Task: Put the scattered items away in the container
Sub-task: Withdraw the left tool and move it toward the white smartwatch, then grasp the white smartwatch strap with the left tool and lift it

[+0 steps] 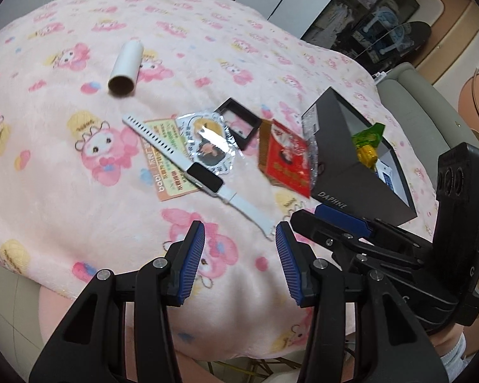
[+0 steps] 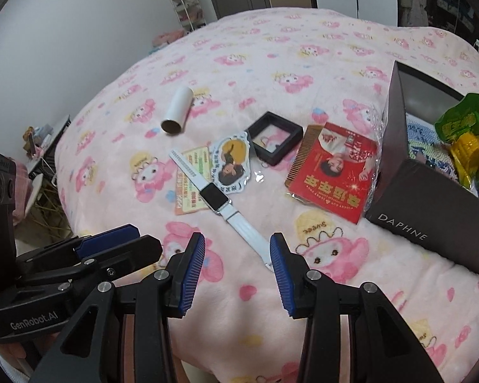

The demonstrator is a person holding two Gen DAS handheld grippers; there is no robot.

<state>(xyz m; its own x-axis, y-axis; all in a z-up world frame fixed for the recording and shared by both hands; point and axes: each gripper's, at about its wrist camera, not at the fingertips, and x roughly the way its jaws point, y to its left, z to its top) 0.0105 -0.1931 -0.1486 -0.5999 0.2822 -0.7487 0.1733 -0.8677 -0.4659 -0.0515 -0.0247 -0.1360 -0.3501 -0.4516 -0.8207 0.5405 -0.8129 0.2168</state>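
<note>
Scattered items lay on a pink cartoon-print blanket [image 2: 271,63], located here relative to the dark box [image 2: 431,191] marked DAPHNE, which already held a green and yellow wrapper [image 2: 463,134]. A red packet [image 2: 335,172] rested just beside the box, touching its near wall, with a comb [image 2: 298,146] partly beneath it. Further from the box lay a small black frame [image 2: 276,135], a printed sticker [image 2: 230,162], an orange-green card [image 2: 191,178] and a white smartwatch [image 2: 220,198] lying across the card. A white tube [image 2: 177,110] lay well apart from the box. The left tool [image 1: 239,261] and the right tool [image 2: 238,268] both hovered above the blanket with fingers apart, gripping nothing, near the watch strap's end.
</note>
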